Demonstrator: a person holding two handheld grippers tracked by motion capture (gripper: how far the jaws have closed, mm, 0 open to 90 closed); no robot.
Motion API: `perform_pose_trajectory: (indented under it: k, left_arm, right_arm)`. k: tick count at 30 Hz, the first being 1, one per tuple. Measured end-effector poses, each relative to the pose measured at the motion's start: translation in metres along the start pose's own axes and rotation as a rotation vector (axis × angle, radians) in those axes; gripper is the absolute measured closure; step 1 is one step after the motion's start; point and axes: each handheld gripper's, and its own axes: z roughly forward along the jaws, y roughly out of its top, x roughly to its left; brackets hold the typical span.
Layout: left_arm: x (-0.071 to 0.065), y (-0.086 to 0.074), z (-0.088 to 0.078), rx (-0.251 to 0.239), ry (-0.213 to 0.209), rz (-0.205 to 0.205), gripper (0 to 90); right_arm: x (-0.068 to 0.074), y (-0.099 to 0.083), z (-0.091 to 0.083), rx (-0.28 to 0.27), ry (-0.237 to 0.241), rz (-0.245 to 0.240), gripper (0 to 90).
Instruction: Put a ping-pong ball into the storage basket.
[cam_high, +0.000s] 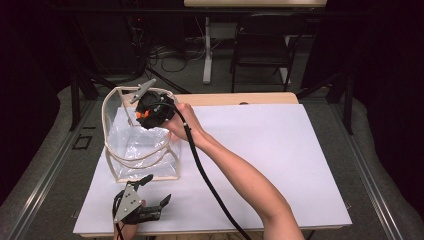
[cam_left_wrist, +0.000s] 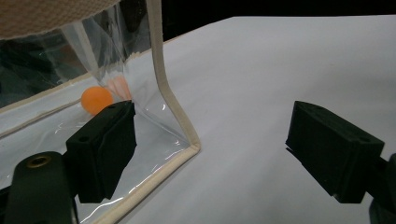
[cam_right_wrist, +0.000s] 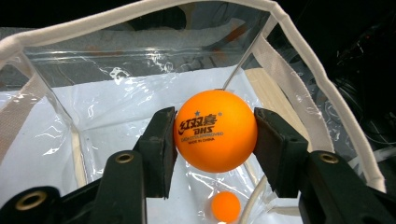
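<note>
A clear plastic bag with cream trim stands open at the table's left. My right gripper hangs over its mouth, shut on an orange ping-pong ball with printed lettering. Below it, a second orange ball lies on the bag's floor; the left gripper view shows that ball through the clear wall. My left gripper rests on the table just in front of the bag, jaws wide open with nothing between them; its left pad sits against the bag's front corner.
A white sheet covers the wooden table. Behind the table stand a dark chair and a white table leg, with cables on the floor. The bag's cream handles arch over its mouth.
</note>
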Motion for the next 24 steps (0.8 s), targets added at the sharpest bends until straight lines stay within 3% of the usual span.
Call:
perform_pose_trajectory:
  k: [11, 24]
  left_arm:
    - [0.0, 0.001, 0.002, -0.004, -0.006, 0.002, 15.7]
    - [0.0, 0.001, 0.004, -0.004, -0.012, 0.007, 15.7]
  right_arm:
    - [0.0, -0.003, 0.009, 0.032, -0.002, 0.002, 50.8]
    - [-0.001, -0.005, 0.014, 0.068, -0.038, -0.007, 50.4]
